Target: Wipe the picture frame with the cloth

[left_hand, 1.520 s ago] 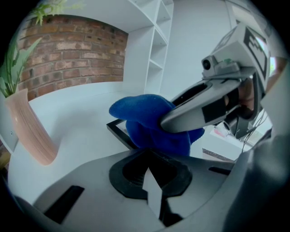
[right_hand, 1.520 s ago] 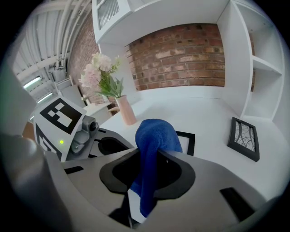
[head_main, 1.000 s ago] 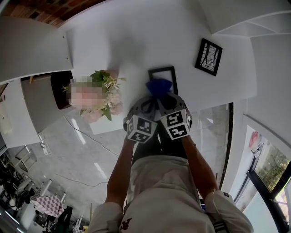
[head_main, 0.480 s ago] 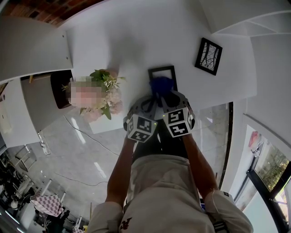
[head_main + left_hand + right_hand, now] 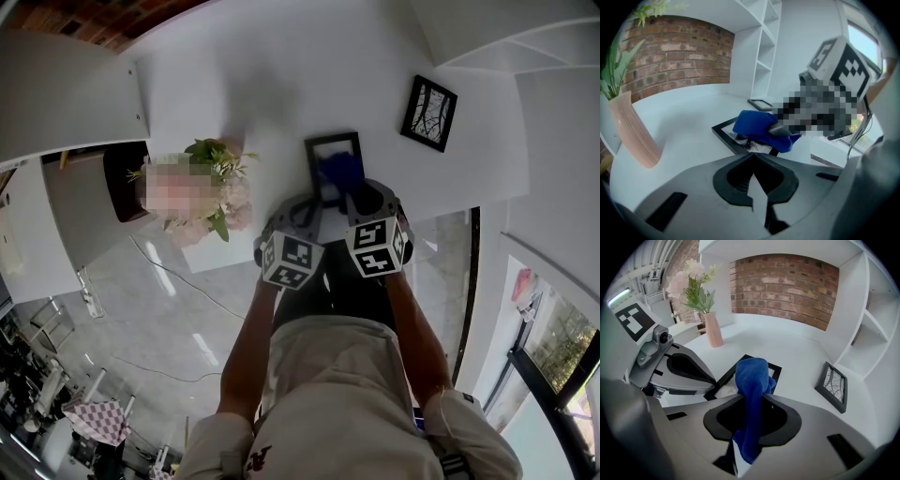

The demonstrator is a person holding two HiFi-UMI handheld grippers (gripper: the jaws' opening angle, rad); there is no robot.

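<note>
A black picture frame [image 5: 323, 150] [image 5: 725, 132] [image 5: 774, 369] lies flat on the white table [image 5: 262, 94]. My right gripper [image 5: 354, 192] [image 5: 750, 397] is shut on a blue cloth [image 5: 341, 170] [image 5: 752, 376], whose bunched end rests on the frame's glass. In the left gripper view the blue cloth [image 5: 757, 125] covers the frame's middle. My left gripper [image 5: 305, 208] [image 5: 753, 154] is shut, and its tips sit at the frame's near edge; I cannot tell whether they pinch it. The frame's near corner is hidden behind the jaws.
A pink vase of flowers [image 5: 220, 192] [image 5: 713, 329] [image 5: 635, 131] stands left of the frame. A second, smaller black frame [image 5: 430, 113] [image 5: 833, 385] lies to the right. White shelves [image 5: 764, 51] and a brick wall [image 5: 787, 287] stand behind the table.
My right gripper has moved forward and a little right, carrying the cloth from the frame's near edge onto its glass. The left gripper has barely moved.
</note>
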